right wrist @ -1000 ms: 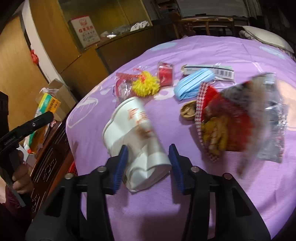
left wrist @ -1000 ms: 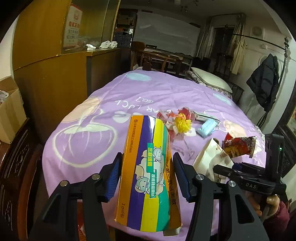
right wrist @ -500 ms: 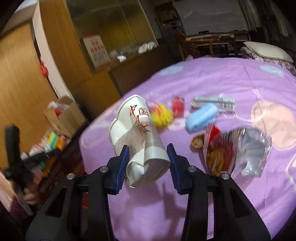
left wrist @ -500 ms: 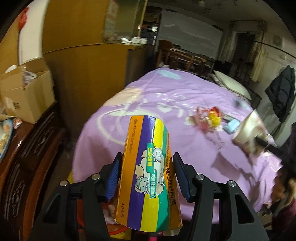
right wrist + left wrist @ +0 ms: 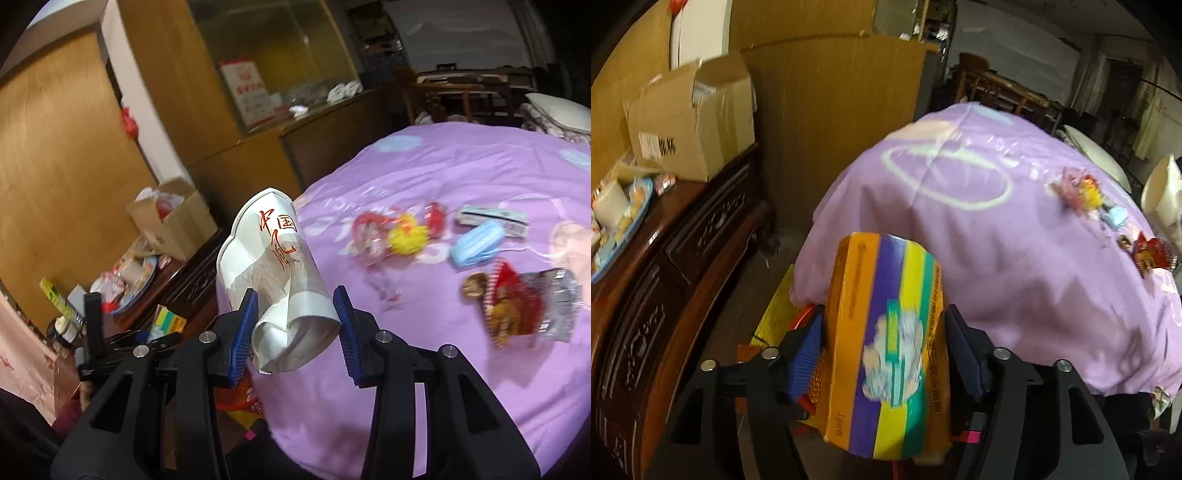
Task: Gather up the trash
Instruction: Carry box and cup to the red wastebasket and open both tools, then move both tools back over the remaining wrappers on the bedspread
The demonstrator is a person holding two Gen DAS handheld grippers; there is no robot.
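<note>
Purple-clothed counter (image 5: 1015,266) ahead, left hand-held gripper (image 5: 882,362) opening around striped carton (image 5: 886,343), right hand-held gripper (image 5: 295,328) clamping crushed paper cup (image 5: 277,273); carton may miss bin.

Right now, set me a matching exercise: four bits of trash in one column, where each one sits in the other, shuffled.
Things:
1. striped carton
2. crushed paper cup
3. blue face mask
4. red snack bag

Places:
A. on the purple cloth, beside a brown nut shell
B. between the opening left fingers
C. squeezed by the right fingers
D. on the cloth, in front of a long flat packet

Pairs: 1-B, 2-C, 3-D, 4-A
</note>
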